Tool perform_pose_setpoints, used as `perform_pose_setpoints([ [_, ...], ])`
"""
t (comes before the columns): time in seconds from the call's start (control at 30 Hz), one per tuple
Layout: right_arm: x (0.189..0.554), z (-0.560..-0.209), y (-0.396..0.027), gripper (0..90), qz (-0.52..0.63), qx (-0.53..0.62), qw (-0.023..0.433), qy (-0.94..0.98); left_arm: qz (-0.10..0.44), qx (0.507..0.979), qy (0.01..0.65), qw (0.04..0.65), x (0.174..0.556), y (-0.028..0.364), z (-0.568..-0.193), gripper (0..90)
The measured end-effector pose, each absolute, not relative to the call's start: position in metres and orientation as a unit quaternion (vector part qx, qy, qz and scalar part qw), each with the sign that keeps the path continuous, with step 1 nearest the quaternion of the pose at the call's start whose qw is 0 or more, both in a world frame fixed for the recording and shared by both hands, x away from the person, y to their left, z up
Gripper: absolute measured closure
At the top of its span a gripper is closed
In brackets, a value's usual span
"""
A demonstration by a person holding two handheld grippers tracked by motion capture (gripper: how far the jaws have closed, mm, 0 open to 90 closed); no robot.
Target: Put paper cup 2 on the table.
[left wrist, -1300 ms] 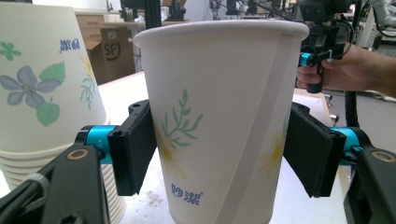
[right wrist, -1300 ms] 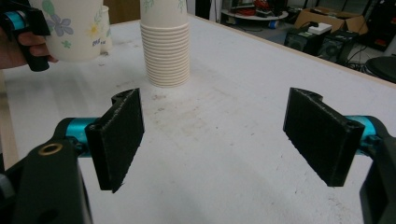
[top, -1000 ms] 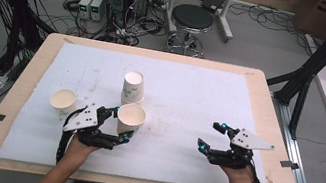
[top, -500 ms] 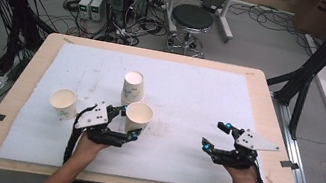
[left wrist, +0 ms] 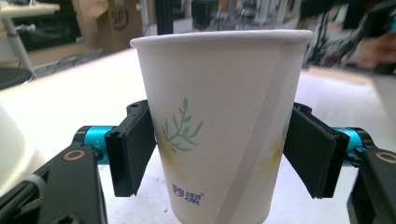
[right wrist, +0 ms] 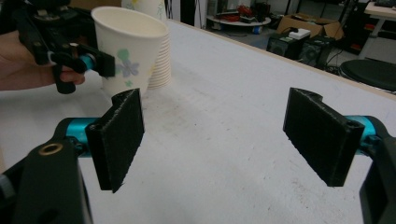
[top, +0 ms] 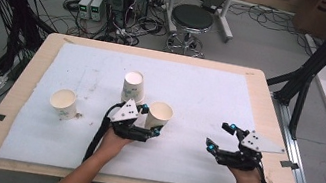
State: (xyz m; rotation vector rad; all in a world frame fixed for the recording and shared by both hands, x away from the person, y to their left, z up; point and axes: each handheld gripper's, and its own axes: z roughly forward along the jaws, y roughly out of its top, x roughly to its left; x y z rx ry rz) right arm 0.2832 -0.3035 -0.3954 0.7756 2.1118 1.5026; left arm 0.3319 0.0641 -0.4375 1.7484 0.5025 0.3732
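High view overhead on the table (top: 104, 68); tong-mounted views low, close; paper cup (top: 160, 115) shared by all

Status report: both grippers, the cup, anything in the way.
Left gripper clamped on paper cup. Right gripper open, empty. Inverted cup stack close behind.

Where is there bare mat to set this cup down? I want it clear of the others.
Free: the mat between the left gripper with its cup and the right gripper. Crowded: around the cup stack and the left cup.

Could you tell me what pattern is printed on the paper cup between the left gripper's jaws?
Green leafy sprigs and pale yellow flowers on the white paper cup, best seen in the left gripper view.
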Motion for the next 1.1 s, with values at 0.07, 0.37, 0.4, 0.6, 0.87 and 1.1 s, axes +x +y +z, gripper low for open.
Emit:
perform_pose_setpoints([
  [0.07, 0.283, -0.395, -0.303, 21.1, 0.544, 0.279, 0.216, 0.761, 0.160, 0.763, 0.219, 0.586, 0.334, 0.060, -0.440, 28.8],
  [0.37, 0.282, -0.394, -0.302, 21.1, 0.545, 0.277, 0.216, 0.761, 0.151, 0.791, 0.228, 0.547, 0.338, 0.054, -0.449, 28.9],
  [0.4, 0.283, -0.394, -0.302, 21.1, 0.546, 0.275, 0.217, 0.761, 0.152, 0.794, 0.228, 0.544, 0.338, 0.054, -0.449, 28.9],
  [0.6, 0.282, -0.394, -0.302, 21.2, 0.546, 0.277, 0.214, 0.761, 0.153, 0.810, 0.223, 0.521, 0.336, 0.051, -0.450, 29.2],
  [0.87, 0.282, -0.394, -0.301, 21.1, 0.545, 0.274, 0.212, 0.763, 0.153, 0.829, 0.226, 0.489, 0.329, 0.058, -0.448, 29.9],
  [1.1, 0.283, -0.394, -0.300, 21.1, 0.546, 0.274, 0.213, 0.763, 0.145, 0.835, 0.237, 0.476, 0.324, 0.066, -0.449, 30.4],
])
